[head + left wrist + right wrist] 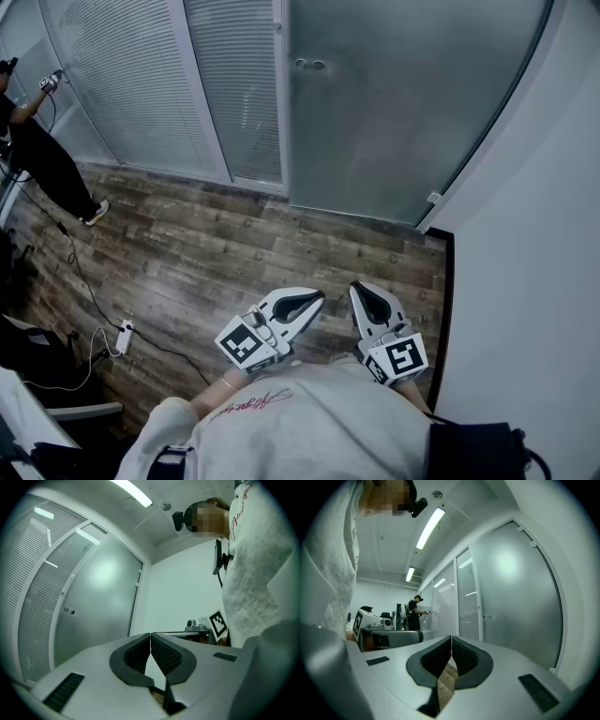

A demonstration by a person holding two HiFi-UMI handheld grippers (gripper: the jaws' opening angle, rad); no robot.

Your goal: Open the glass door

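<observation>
Glass door is sitting straight ahead, frosted and looking shut, right beside the slatted blinds and well apart from both tools. Left gripper and right gripper are hanging close in front of the person, each with jaws pressed together on nothing, probably since nobody's reaching yet. Guessing those two round fittings near the door's left edge are marking the spot to aim for.

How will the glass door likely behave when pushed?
The glass door is a tall frosted pane, so probably stiff and heavy, slow to start moving. A small bracket sits at its right edge, so it likely swings there; pushing near the round fittings should be easiest. Its smooth face looks slippery.
</observation>
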